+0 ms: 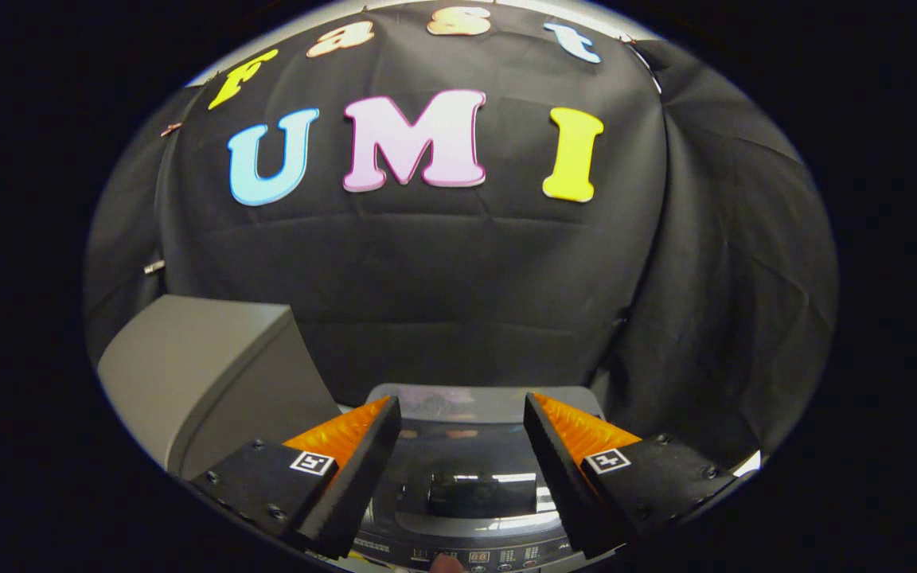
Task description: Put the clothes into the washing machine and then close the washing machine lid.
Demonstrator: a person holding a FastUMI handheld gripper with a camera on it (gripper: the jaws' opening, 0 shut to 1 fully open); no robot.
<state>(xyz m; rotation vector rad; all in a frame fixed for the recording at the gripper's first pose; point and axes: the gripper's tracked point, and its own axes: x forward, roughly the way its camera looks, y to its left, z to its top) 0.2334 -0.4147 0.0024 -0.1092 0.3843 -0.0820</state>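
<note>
The washing machine (458,406) is a grey top-loader standing right below and ahead of my fingers. Its dark glossy lid (466,469) lies flat and shut, with a handle recess in the middle and a control panel (474,555) at the near edge. My gripper (462,418) hangs above the lid, open, with nothing between its fingers. A fingertip of a person (446,563) touches the control panel at the near edge. No clothes are visible.
A grey box-like cabinet (204,374) stands to the left of the washing machine, its top higher than the lid. Black cloth walls close the booth behind and to the right.
</note>
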